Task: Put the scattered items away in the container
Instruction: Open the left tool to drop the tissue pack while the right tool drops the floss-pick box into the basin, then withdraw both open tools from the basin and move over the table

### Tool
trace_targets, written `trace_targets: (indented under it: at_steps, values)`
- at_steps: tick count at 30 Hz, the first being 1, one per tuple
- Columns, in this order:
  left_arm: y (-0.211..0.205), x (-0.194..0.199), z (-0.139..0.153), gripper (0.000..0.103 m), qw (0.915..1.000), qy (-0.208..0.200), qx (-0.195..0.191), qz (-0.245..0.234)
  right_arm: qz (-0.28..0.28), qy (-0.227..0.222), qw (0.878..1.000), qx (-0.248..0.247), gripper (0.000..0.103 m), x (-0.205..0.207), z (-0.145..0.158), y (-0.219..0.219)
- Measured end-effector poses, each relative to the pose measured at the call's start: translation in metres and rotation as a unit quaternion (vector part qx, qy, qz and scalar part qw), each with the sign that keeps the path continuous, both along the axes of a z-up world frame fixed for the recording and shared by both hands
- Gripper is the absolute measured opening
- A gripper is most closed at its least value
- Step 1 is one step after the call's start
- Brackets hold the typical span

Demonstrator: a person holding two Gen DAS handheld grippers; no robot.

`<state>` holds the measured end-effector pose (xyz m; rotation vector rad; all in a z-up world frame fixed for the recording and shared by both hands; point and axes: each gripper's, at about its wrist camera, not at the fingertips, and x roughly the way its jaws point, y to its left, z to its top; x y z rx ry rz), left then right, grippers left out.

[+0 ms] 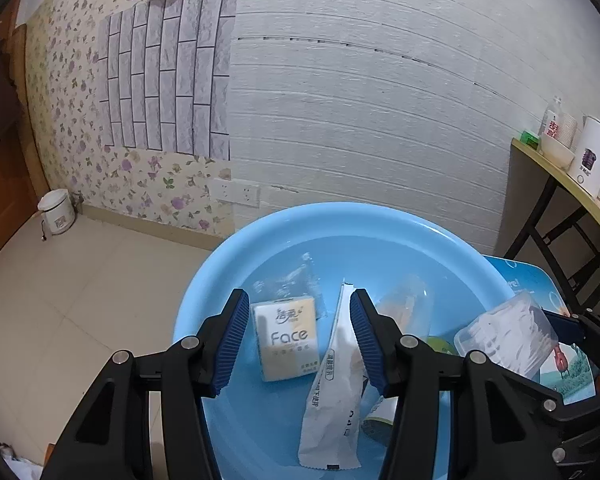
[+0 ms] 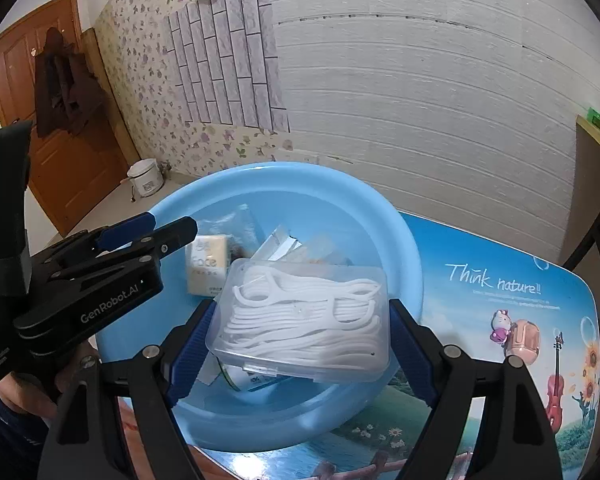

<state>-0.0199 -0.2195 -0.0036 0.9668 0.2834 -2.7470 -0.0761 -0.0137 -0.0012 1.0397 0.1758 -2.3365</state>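
The right hand-held gripper (image 2: 300, 344) holds the clear box of floss picks (image 2: 304, 320) between its pads over the near side of the blue basin (image 2: 404, 240), which stands on the printed surface (image 2: 500, 280). The left hand-held gripper (image 1: 298, 340) hangs over the basin with jaws apart and empty, the tissue pack (image 1: 286, 338) and white sachet (image 1: 332, 412) lying below. Judged from this, the box comes next: open the right jaws and let it drop inside.

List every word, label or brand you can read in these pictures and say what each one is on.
"Face": tissue pack lying in the blue basin; the Chinese print above and below it is too small.
"GenRobot.AI": side of the left claw.
"Think nature!!": printed tabletop; the fine lines under it are blurred.
White sachet: Chinese print, unreadable.
Bottle and white cup on the side shelf: labels unreadable.
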Motion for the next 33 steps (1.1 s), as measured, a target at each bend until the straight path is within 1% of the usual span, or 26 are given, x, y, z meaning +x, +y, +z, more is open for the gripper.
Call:
trace_targets:
  at_steps: [5,8,9,11,13,15,19,25,30,33]
  values:
    - [-0.002,0.004,0.003,0.052,1.0000,0.001,0.000,0.006,0.012,-0.001,1.000,0.000,0.085,0.004,0.002,-0.007]
    - [-0.002,0.008,0.009,0.057,0.9999,0.008,-0.003,0.012,0.036,-0.013,0.999,0.003,0.086,0.009,-0.001,-0.013]
    - [-0.004,0.010,0.012,0.058,0.9998,0.011,-0.005,0.014,0.041,-0.014,0.999,0.004,0.088,0.011,-0.002,-0.016]
    - [-0.006,0.014,0.015,0.058,0.9997,0.015,-0.007,0.018,0.053,-0.017,0.998,-0.002,0.095,0.014,-0.003,-0.019]
    - [-0.011,0.017,0.018,0.059,0.9995,0.015,-0.009,0.025,0.067,-0.029,0.997,-0.014,0.099,0.017,-0.004,-0.023]
    - [-0.015,0.020,0.020,0.059,0.9993,0.015,-0.007,0.032,0.077,-0.043,0.996,-0.025,0.099,0.019,-0.005,-0.026]
    - [-0.015,0.026,0.024,0.059,0.9992,0.018,-0.009,0.035,0.078,-0.041,0.996,-0.027,0.099,0.025,-0.002,-0.027]
    - [-0.009,0.027,0.027,0.059,0.9994,0.017,-0.007,0.028,0.068,-0.031,0.997,-0.032,0.099,0.031,0.007,-0.018]
    - [-0.001,0.027,0.029,0.065,0.9996,0.018,-0.009,0.019,0.053,-0.023,0.998,-0.036,0.099,0.034,0.013,-0.006]
    - [0.007,0.028,0.032,0.066,0.9996,0.021,-0.011,0.013,0.041,-0.022,0.998,-0.041,0.099,0.034,0.016,0.003]
